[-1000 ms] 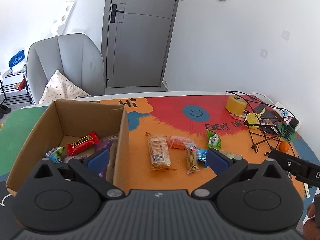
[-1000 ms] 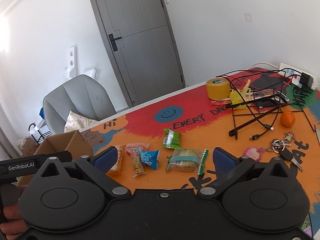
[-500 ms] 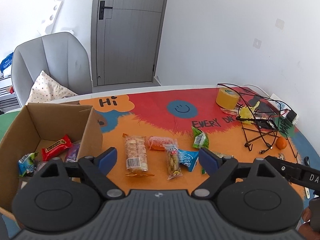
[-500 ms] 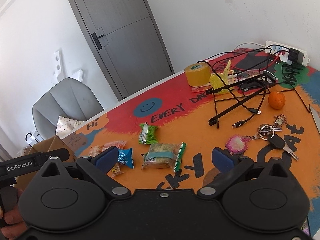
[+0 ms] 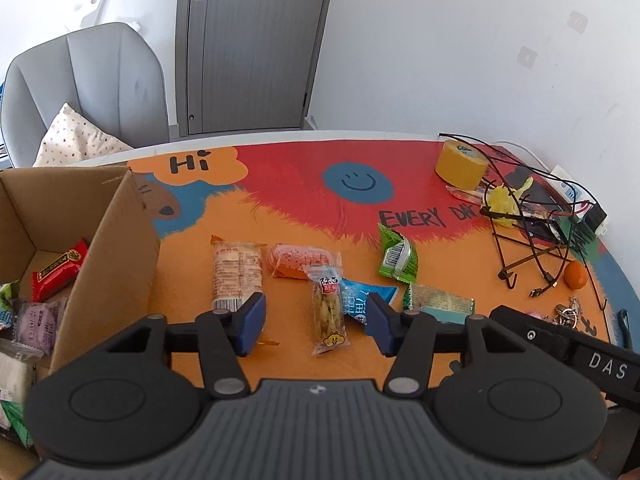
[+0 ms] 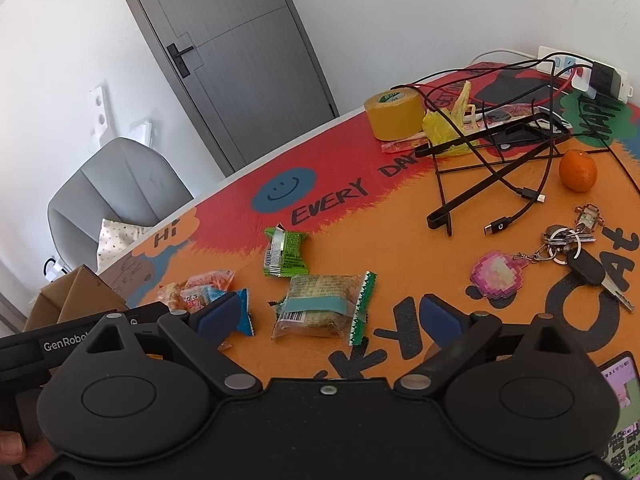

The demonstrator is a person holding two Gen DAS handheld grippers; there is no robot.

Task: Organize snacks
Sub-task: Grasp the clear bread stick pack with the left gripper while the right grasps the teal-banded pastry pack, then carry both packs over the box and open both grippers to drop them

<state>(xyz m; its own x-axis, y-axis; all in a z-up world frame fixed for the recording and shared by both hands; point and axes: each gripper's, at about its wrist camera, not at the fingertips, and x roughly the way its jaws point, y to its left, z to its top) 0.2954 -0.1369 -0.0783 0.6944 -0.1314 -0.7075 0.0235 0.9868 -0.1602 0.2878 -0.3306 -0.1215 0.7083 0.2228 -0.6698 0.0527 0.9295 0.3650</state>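
Several snack packets lie on the orange table mat. My left gripper (image 5: 316, 322) is open, low over a clear nut packet (image 5: 329, 308), with a long biscuit packet (image 5: 237, 274) to its left and a blue packet (image 5: 366, 296) to its right. A cardboard box (image 5: 112, 248) at the left holds a red bar (image 5: 60, 266) and other snacks. My right gripper (image 6: 330, 318) is open, just above a green-edged cake packet (image 6: 322, 306). A green packet (image 6: 286, 254) lies beyond it.
A yellow tape roll (image 6: 394, 114), a black wire stand with cables (image 6: 492, 148), an orange (image 6: 578, 170), keys with a pink charm (image 6: 560, 248) and a phone (image 6: 622, 408) lie at the right. A grey chair (image 5: 88, 84) stands behind the table.
Both grippers have moved right and down toward the loose snacks. The box has slid to the left edge of the left wrist view. Both stay open.
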